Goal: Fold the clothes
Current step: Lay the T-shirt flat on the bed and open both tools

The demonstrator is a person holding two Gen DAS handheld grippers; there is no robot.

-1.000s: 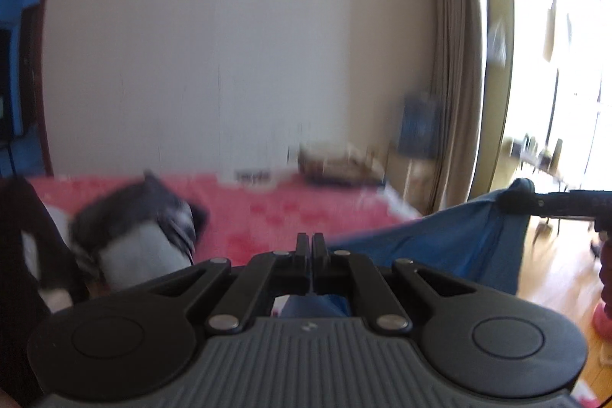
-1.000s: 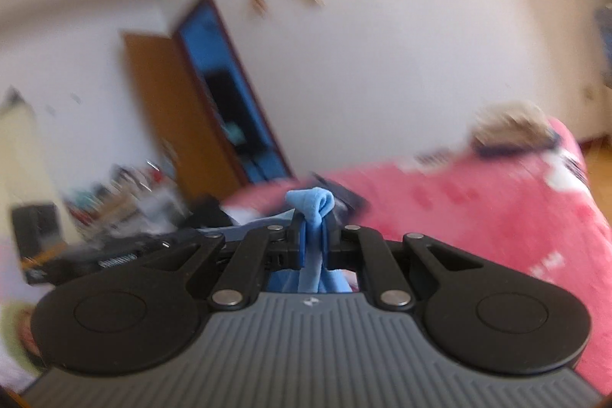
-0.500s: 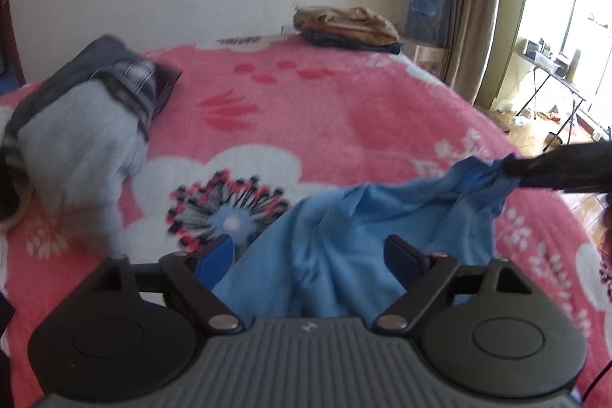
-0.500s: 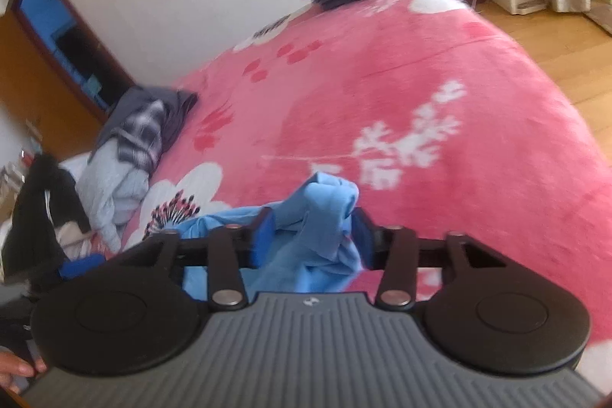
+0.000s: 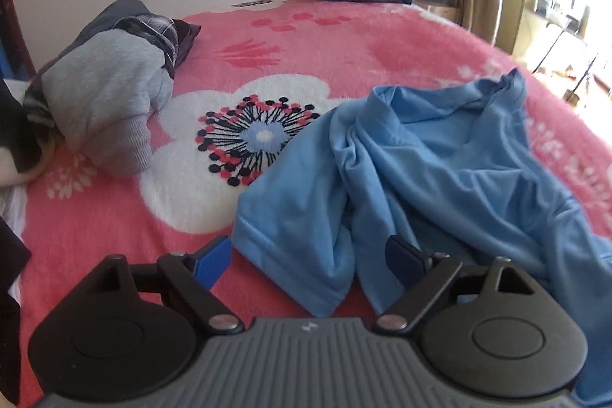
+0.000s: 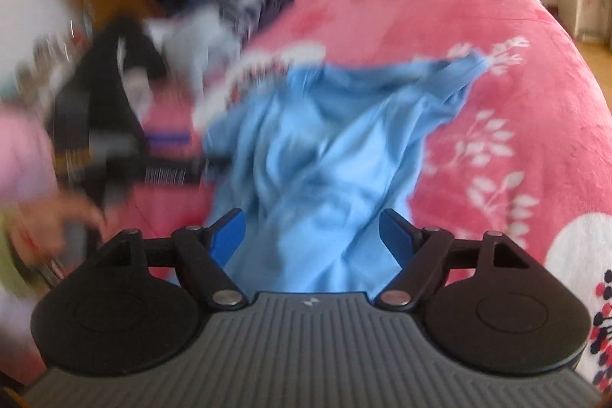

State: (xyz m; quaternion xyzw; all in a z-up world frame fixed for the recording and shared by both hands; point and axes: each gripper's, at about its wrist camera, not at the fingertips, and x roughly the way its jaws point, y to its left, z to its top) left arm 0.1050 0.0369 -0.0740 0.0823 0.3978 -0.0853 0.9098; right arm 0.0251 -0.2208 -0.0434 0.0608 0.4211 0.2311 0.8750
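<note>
Lying crumpled on the pink floral bed (image 5: 382,37), the blue T-shirt (image 5: 440,159) is unfolded, left claw (image 5: 310,257) released, right claw (image 6: 311,230) opening above it, gripping nothing; folding remains.

We hold our left black two-finger gripper with blue pads (image 5: 310,260) tilted downward, jaws spread wide apart. Our right black two-finger gripper with blue pads (image 6: 311,230) tilts downward too, its jaws opening.
</note>
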